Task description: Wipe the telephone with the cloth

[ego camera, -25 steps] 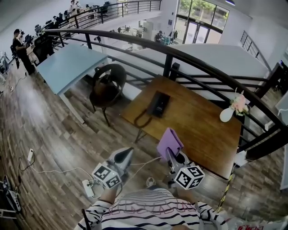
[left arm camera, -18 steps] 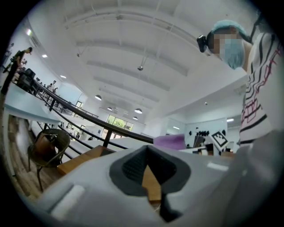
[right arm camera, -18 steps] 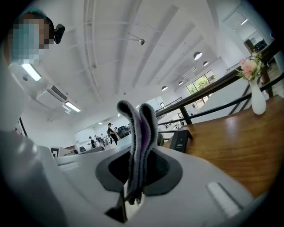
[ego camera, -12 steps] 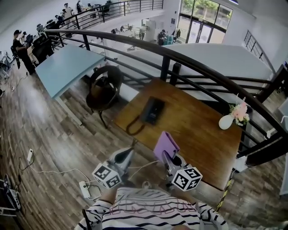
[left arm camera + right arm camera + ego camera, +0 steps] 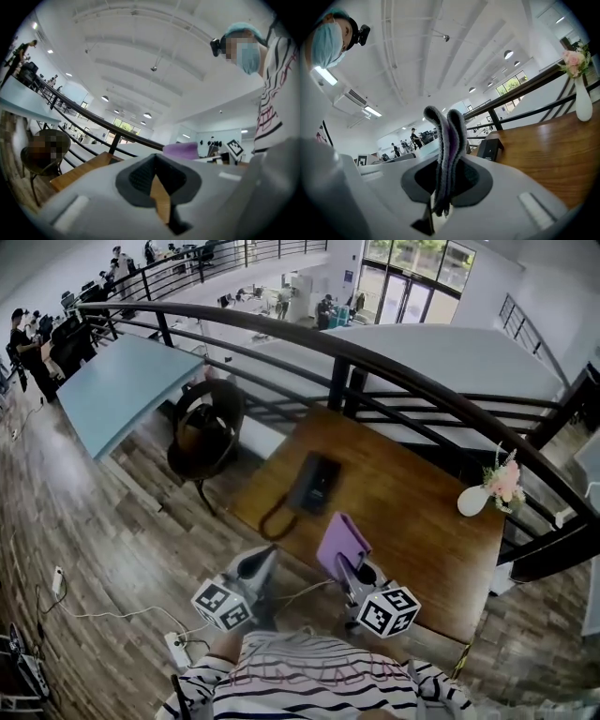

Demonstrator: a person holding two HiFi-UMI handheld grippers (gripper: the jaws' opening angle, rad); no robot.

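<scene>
Nearer now, telephone (image 5: pixel 316 481) lies beyond cloth (image 5: pixel 340 542) in right hand-held gripper (image 5: pixel 345 565).

The black telephone (image 5: pixel 314 482) lay flat on the wooden counter (image 5: pixel 422 521), toward its near left part. Its handset was in place, and its coiled cord (image 5: pixel 276 517) looped at the counter's near left edge. The lilac cloth (image 5: pixel 341 544), folded double, stood upright near it, pinched in the right claw (image 5: pixel 348 567).
</scene>
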